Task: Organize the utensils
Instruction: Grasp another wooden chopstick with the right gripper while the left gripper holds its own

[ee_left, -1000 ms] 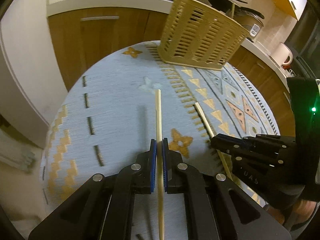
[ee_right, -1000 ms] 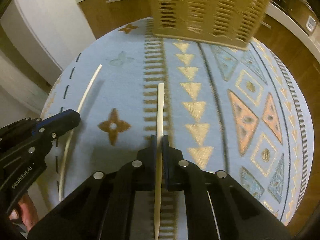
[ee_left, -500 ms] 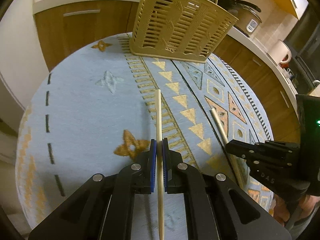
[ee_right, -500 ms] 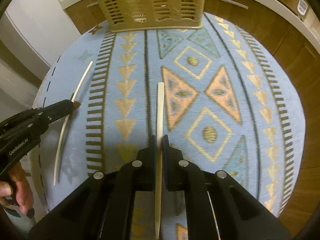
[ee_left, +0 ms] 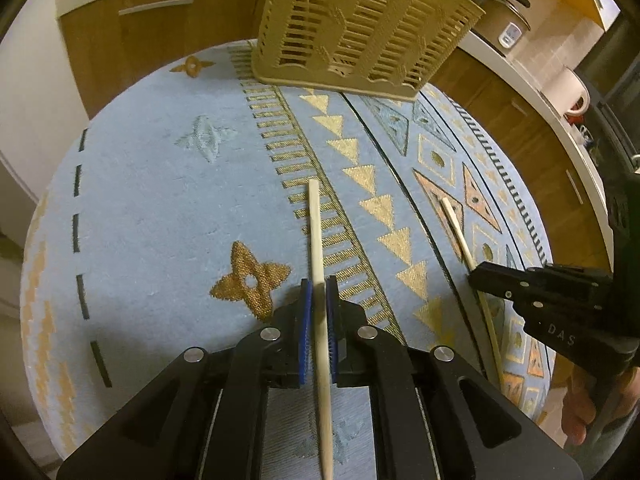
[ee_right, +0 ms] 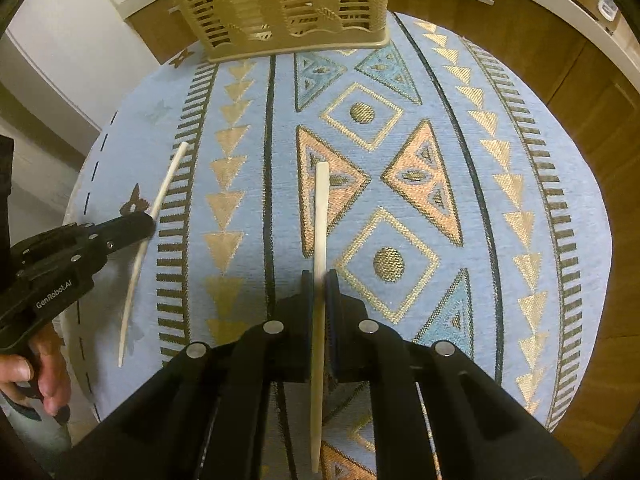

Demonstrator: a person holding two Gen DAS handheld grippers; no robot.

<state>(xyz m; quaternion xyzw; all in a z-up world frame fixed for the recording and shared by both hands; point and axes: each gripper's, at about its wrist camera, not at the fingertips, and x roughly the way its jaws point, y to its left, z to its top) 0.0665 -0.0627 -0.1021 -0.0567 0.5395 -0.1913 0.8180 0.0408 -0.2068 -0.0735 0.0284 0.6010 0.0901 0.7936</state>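
My left gripper point(ee_left: 316, 292) is shut on a pale wooden chopstick point(ee_left: 316, 232) that points forward above the patterned cloth. My right gripper point(ee_right: 319, 280) is shut on a second chopstick point(ee_right: 321, 216), also pointing forward. Each gripper shows in the other's view: the right one point(ee_left: 476, 276) at the right with its chopstick point(ee_left: 456, 228), the left one point(ee_right: 148, 220) at the left with its chopstick point(ee_right: 168, 180). A tan slotted utensil basket point(ee_left: 360, 24) stands at the table's far edge, ahead of both grippers; in the right wrist view the basket point(ee_right: 280, 4) is at top centre.
The round table wears a light blue cloth point(ee_left: 160, 200) with gold and orange patterns. Wooden cabinets point(ee_left: 132, 32) and a white counter with a cooker point(ee_left: 508, 20) and a mug point(ee_left: 572, 92) lie behind. The table edge point(ee_right: 600, 260) drops off at the right.
Both grippers have moved forward and to the right over the cloth with their chopsticks still clamped. The basket is nearer and larger in both views.
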